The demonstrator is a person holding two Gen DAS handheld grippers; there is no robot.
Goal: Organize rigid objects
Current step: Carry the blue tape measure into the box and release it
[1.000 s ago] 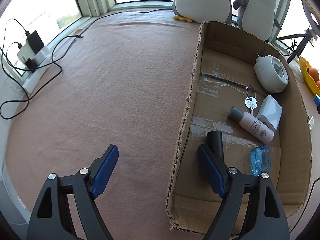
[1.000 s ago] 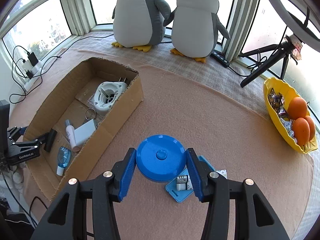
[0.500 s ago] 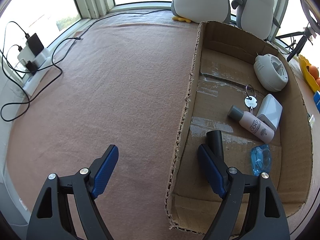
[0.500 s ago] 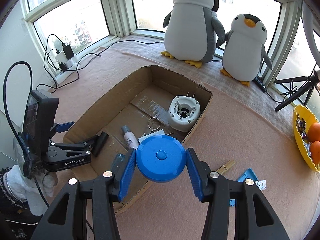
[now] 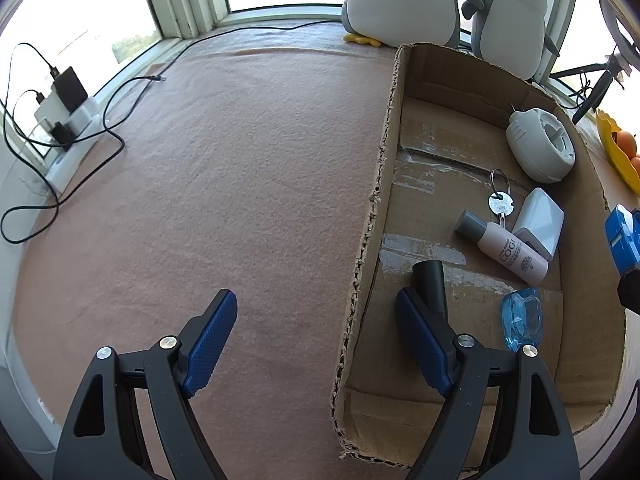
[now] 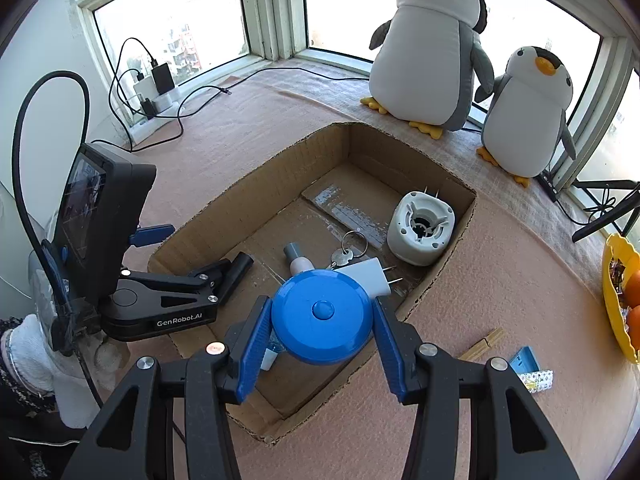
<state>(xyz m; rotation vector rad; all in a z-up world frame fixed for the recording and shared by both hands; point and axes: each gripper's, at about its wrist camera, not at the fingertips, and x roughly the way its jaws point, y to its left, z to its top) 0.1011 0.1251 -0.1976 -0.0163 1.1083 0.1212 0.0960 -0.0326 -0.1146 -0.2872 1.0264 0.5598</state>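
Note:
My right gripper [image 6: 322,326] is shut on a round blue disc-shaped case [image 6: 322,316] and holds it above the near part of an open cardboard box [image 6: 248,184]. In the box lie a white round holder [image 6: 420,228], a key on a ring [image 6: 346,254], a white plug adapter [image 6: 370,274], a small bottle with a grey cap [image 5: 500,250], a black tube [image 5: 430,282] and a clear blue item [image 5: 522,320]. My left gripper [image 5: 316,334] is open and empty, straddling the box's left wall [image 5: 376,200]. It also shows in the right wrist view [image 6: 188,268].
Two plush penguins [image 6: 428,48] stand behind the box by the window. A power strip with cables [image 5: 64,116] lies at far left. A yellow bowl of oranges [image 6: 622,300], a wooden clothespin [image 6: 484,342] and a blue packet [image 6: 524,360] lie right of the box on the pink mat.
My right gripper has carried the blue case from the mat leftward to above the box. The left gripper has stayed open in place.

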